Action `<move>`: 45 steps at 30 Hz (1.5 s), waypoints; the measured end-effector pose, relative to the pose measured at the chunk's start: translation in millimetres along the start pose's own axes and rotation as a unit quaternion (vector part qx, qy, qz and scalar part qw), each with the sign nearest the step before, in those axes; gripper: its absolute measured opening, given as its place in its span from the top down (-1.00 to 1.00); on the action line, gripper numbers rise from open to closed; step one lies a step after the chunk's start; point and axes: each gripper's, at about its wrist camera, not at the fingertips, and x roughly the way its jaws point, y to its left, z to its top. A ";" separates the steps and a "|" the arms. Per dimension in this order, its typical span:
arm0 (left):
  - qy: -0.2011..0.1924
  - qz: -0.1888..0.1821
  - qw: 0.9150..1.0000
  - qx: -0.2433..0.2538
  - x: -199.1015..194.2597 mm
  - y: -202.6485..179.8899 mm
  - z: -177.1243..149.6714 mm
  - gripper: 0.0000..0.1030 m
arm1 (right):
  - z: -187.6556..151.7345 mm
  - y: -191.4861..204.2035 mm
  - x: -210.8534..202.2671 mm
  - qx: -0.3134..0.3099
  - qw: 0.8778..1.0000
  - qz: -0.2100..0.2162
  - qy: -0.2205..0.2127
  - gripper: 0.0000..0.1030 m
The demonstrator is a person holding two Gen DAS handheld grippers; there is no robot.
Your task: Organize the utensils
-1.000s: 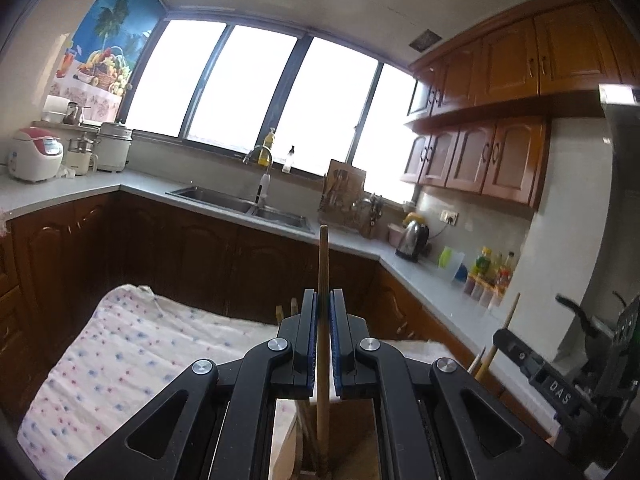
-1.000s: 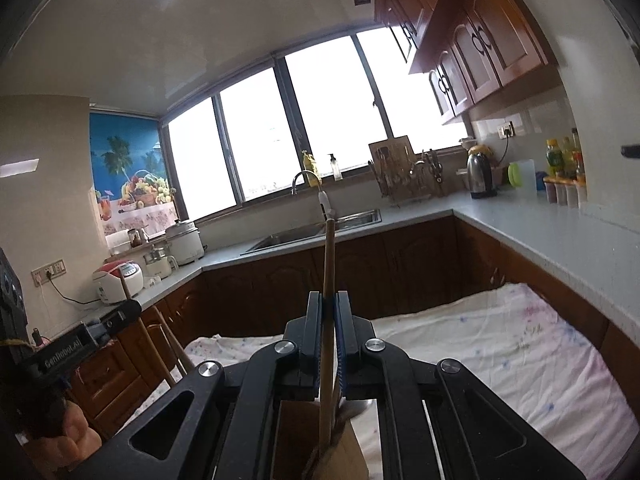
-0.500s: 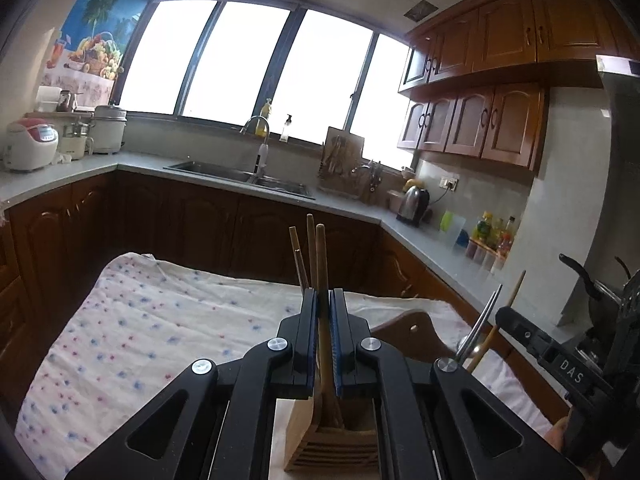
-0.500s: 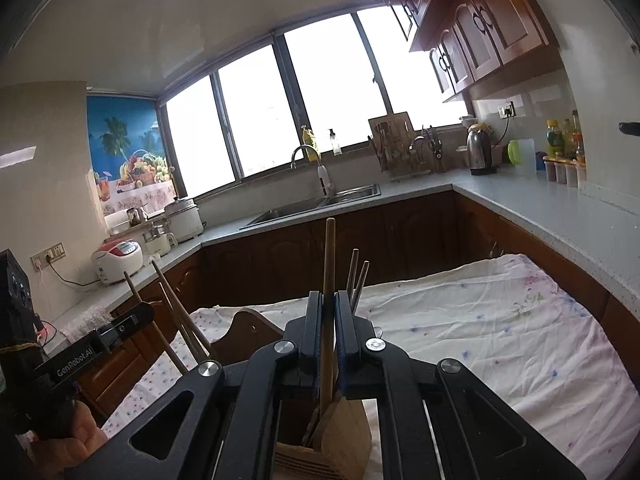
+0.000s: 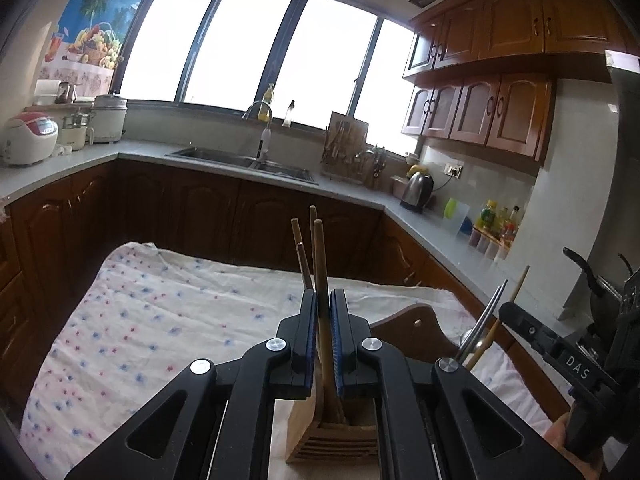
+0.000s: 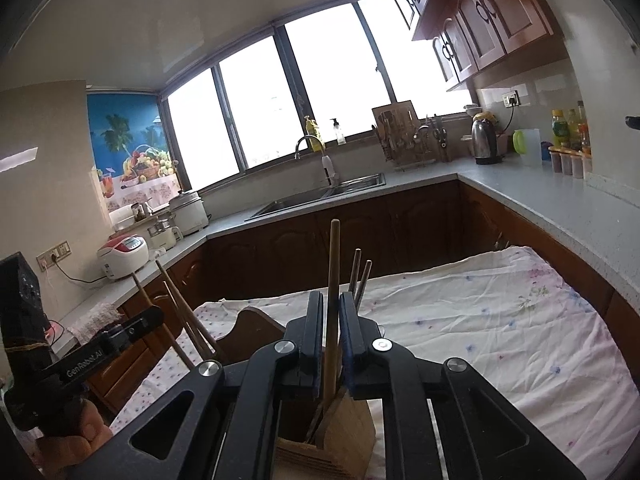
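My left gripper [image 5: 323,300] has its jaws slightly apart around a wooden utensil handle [image 5: 320,256] that stands in a light wooden utensil holder [image 5: 332,436] below it. Two more handles [image 5: 301,252] stand in the holder. My right gripper [image 6: 331,304] has its jaws slightly apart around a wooden spatula handle [image 6: 333,260] whose blade [image 6: 340,412] sits in the same holder [image 6: 320,452]. Two thin sticks [image 6: 358,276] stand behind it. Each gripper shows in the other's view, the right [image 5: 560,356] and the left [image 6: 100,352], with utensils beside it.
The holder stands on a table with a white spotted cloth [image 5: 160,320]. A dark wooden board [image 5: 416,328] stands next to the holder. Brown cabinets and a grey counter [image 5: 352,196] with sink, kettle and bottles run around the room.
Both grippers have come down with their utensils into the holder. Their jaws have loosened a little around the handles since half a second ago.
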 end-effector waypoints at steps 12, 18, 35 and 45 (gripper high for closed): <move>-0.005 0.028 0.999 -0.039 -27.2 3.1 -3.7 -0.56 | -7.3 -13.7 -29.9 0.021 0.999 0.004 -0.027 -0.71; -0.001 0.050 0.998 -0.044 -49.2 -1.5 -12.2 -0.84 | -15.8 -13.9 -42.1 0.026 0.999 0.008 -0.018 -0.83; -0.005 0.058 0.998 -0.017 -139.9 -16.6 -29.3 -0.97 | -31.6 14.7 -99.0 0.008 0.999 0.034 -0.018 -0.95; -0.006 0.054 0.998 0.003 -212.2 -23.9 -62.1 -0.98 | -67.3 27.7 -167.0 0.007 0.999 0.039 -0.006 -1.00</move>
